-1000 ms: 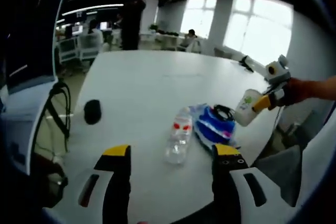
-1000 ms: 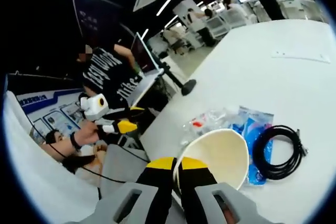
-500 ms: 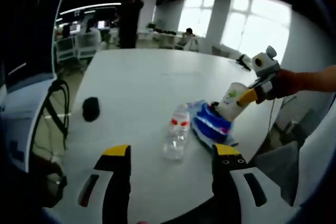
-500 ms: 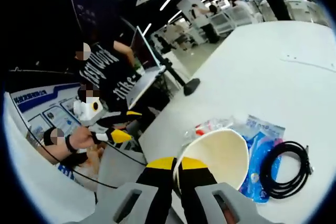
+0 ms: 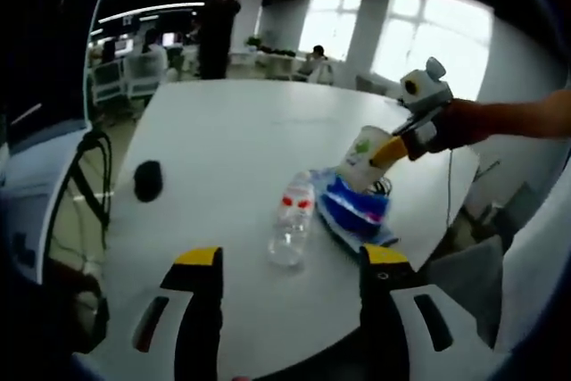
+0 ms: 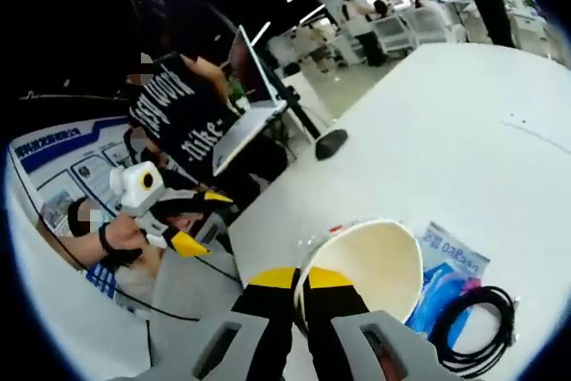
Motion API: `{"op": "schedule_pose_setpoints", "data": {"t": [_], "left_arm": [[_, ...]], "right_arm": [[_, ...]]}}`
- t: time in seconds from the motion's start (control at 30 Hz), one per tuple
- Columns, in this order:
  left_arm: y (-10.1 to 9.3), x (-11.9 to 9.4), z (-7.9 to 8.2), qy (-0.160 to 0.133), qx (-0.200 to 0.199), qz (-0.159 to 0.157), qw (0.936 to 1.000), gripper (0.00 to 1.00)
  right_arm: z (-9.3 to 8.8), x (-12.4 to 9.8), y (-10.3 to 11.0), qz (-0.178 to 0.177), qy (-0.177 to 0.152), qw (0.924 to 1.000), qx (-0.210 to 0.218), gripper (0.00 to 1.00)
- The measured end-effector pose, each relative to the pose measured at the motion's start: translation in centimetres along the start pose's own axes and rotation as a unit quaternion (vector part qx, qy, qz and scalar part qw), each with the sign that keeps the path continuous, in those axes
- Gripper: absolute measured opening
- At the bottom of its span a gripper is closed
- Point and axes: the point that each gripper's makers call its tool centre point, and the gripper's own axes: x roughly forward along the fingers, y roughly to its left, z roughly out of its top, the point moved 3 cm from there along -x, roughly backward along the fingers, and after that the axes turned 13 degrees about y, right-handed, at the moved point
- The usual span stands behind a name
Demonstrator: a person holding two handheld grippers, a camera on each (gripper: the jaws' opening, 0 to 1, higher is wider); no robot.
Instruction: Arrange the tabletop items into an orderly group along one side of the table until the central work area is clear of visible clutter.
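- Left gripper view, lower edge: the left tool (image 5: 290,260) stands wide, its two yellow-tipped jaws well apart with nothing between them.
- Centre of the same view: a clear plastic bottle (image 5: 290,224) with a red label lies on its side on the white bench (image 5: 223,140), just beside a blue packet (image 5: 355,211) to its right.
- Centre right: a paper cup (image 5: 360,154) is held tilted above the blue packet; the right tool (image 5: 390,148) comes in from the right, gripped by a hand (image 5: 451,125).
- Left of centre: a black mouse (image 5: 147,179) rests on the bench, well apart from the bottle.
- Right gripper view, lower centre: the right tool (image 6: 299,279) stands narrow, its jaws clamped on the rim of the paper cup (image 6: 370,265), whose open mouth faces the camera.
- Lower right: a coiled black cable (image 6: 475,327) lies partly on the blue packet (image 6: 439,285).
- Left of the frame: the left tool (image 6: 197,220) shows, jaws apart, off the bench edge.
- Upper centre: the mouse (image 6: 331,142) sits at the bench edge, near an open laptop (image 6: 251,113).
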Motion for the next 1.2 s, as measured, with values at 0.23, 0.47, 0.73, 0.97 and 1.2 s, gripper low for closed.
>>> {"op": "schedule_pose_setpoints", "data": {"t": [0.23, 0.47, 0.73, 0.97, 1.2], "left_arm": [[-0.3, 0.1, -0.6, 0.006, 0.001, -0.001, 1.0000, 0.61], [-0.9, 0.1, -1.0, 0.013, 0.010, 0.000, 0.9999, 0.60], [-0.8, 0.2, -1.2, 0.012, -0.002, 0.002, 0.9999, 0.59], [-0.9, 0.2, -1.5, 0.012, -0.008, 0.003, 0.9999, 0.58], [-1.1, 0.1, -1.6, 0.010, -0.015, 0.003, 0.9998, 0.58]], "right_arm": [[2.2, 1.7, -2.6, -0.049, 0.052, 0.9937, -0.086, 0.00], [3.8, 2.9, -3.9, -0.095, 0.107, 0.9741, -0.175, 0.00], [5.6, 4.2, -5.8, -0.170, 0.179, 0.9232, -0.294, 0.00], [5.9, 5.1, -6.9, -0.188, 0.210, 0.9030, -0.324, 0.00], [6.1, 6.0, -8.9, -0.196, 0.232, 0.8988, -0.316, 0.00]]}}
